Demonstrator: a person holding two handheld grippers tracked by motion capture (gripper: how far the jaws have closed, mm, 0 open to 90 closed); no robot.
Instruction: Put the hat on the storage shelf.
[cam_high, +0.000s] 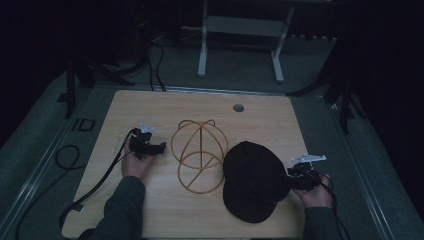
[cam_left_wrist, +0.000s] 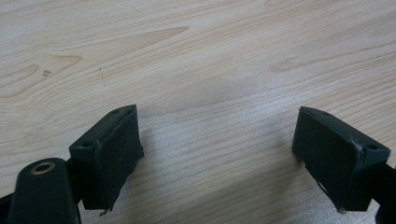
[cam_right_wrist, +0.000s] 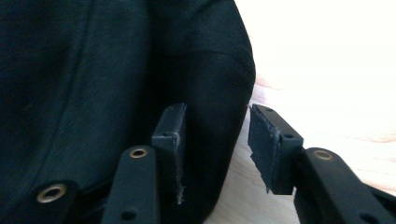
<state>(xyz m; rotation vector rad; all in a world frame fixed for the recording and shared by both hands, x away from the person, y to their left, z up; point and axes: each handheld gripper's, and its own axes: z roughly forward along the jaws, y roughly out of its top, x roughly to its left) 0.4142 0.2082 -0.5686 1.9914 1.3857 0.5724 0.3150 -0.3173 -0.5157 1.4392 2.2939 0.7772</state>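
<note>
Right claw (cam_right_wrist: 215, 149), jaws parted, straddles the edge of the plain black fabric cap (cam_high: 252, 180); left claw (cam_left_wrist: 217, 158) rests released on the pale wooden surface (cam_high: 150, 210), beside the golden wire dome frame (cam_high: 198, 155); no legible writing.

Wire frame (cam_high: 198, 155): on the table (cam_high: 150, 107), near its middle; cap (cam_high: 252, 180): on the table, just right of the wire frame and nearer the person, its edge touching or overlapping the frame's right side; left gripper (cam_high: 159, 148): just left of the wire frame, apart from it; right gripper (cam_high: 291, 178): right of the wire frame, at the cap's right edge; round insert (cam_high: 238, 107): behind the wire frame, toward the table's far edge
</note>
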